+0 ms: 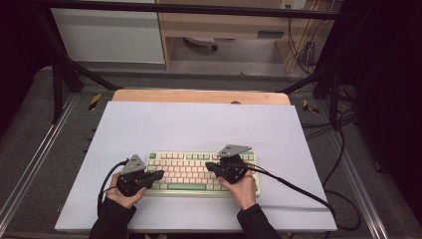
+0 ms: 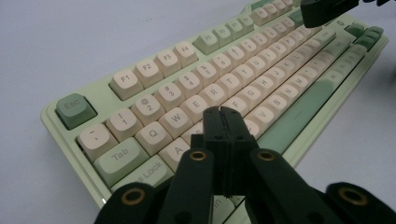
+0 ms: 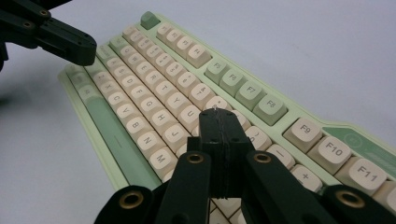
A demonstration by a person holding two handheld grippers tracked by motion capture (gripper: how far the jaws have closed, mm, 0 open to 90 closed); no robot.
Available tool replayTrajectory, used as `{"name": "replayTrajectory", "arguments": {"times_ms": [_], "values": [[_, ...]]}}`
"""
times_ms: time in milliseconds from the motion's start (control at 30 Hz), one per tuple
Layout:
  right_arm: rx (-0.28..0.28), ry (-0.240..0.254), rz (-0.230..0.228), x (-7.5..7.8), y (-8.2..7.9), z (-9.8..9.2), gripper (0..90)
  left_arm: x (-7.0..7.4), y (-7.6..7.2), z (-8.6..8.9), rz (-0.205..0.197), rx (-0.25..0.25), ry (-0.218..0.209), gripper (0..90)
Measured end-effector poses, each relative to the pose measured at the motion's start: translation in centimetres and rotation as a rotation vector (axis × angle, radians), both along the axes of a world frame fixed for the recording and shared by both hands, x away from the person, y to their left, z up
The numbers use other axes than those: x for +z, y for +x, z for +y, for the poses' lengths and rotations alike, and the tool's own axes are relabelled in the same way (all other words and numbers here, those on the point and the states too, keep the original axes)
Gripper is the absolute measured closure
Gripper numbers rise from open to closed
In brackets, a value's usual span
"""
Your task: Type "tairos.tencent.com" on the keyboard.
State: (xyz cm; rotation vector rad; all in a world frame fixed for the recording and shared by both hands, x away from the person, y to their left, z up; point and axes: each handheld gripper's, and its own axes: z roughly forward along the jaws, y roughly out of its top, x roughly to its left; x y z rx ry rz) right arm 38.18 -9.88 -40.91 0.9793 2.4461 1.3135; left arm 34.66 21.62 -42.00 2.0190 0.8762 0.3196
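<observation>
The left tongs (image 1: 158,175) hover, jaws closed and empty, over the keyboard's (image 1: 199,172) left letter keys; the right tongs (image 1: 209,166), likewise closed, hover over its right half. The keyboard lies near the tabletop's (image 1: 199,124) front edge: rigid, fairly weighty, with springy keys best pressed tip-down. Nothing else crowds it.

Wooden table (image 1: 199,95), bare along the far edge, otherwise covered by a pale lavender sheet (image 1: 199,127) reaching the near edge. On the sheet, near the near edge and about midway between left and right edges, a pale green keyboard (image 1: 191,187) with cream keys.
</observation>
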Motion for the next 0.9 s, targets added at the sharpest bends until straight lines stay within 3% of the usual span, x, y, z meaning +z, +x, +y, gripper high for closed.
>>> {"name": "replayTrajectory", "arguments": {"times_ms": [533,900], "values": [[0.039,0.007,0.000,0.5,-0.9,1.0,90.0,0.1,0.2,0.1,0.001,0.005,-0.002,89.8],[0.068,-0.004,0.019,-0.2,-1.3,2.3,90.0,0.0,0.1,0.1,0.000,0.003,0.000,89.8]]}}
